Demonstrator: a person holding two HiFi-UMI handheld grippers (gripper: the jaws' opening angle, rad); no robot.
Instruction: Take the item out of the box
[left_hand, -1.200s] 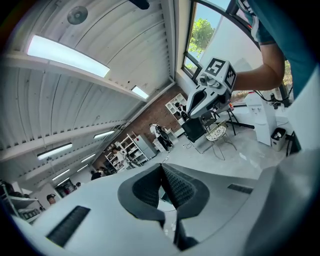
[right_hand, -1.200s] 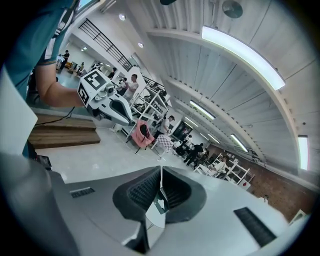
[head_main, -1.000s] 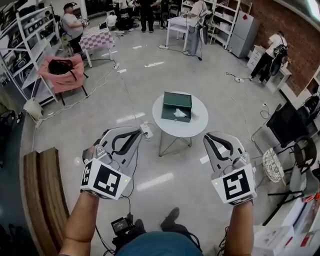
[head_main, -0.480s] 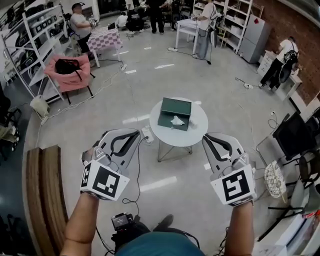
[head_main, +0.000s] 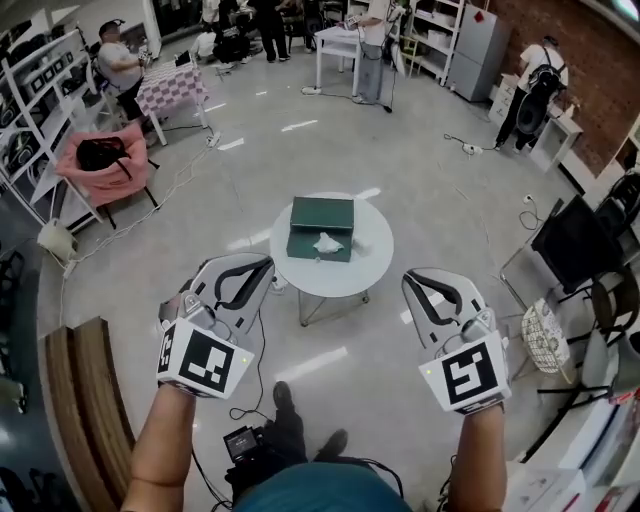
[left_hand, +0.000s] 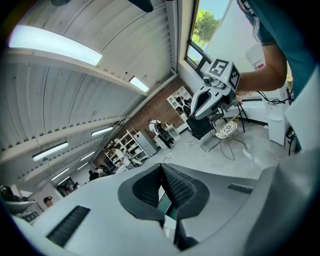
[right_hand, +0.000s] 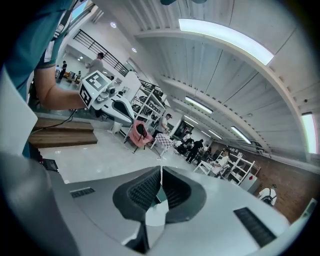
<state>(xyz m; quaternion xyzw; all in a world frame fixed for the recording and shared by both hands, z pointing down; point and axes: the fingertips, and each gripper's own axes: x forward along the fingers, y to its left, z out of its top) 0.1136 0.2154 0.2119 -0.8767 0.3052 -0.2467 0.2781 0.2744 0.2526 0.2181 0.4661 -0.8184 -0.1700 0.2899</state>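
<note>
Sitting at frame centre in the head view: white crumpled item (head_main: 327, 243), at the near edge of the dark green rectangular box (head_main: 322, 215). Box rests on the round white tabletop (head_main: 375, 262). Left gripper (head_main: 262, 266) is lower left of the tabletop, right gripper (head_main: 411, 279) lower right, both well apart from the box, above the glossy grey floor (head_main: 420, 170). Both grippers: jaws pressed together, nothing between them. Pink chair (head_main: 105, 165) at upper left.

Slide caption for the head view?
Left gripper and right gripper, both shut and empty, short of green box on round white table.
</note>
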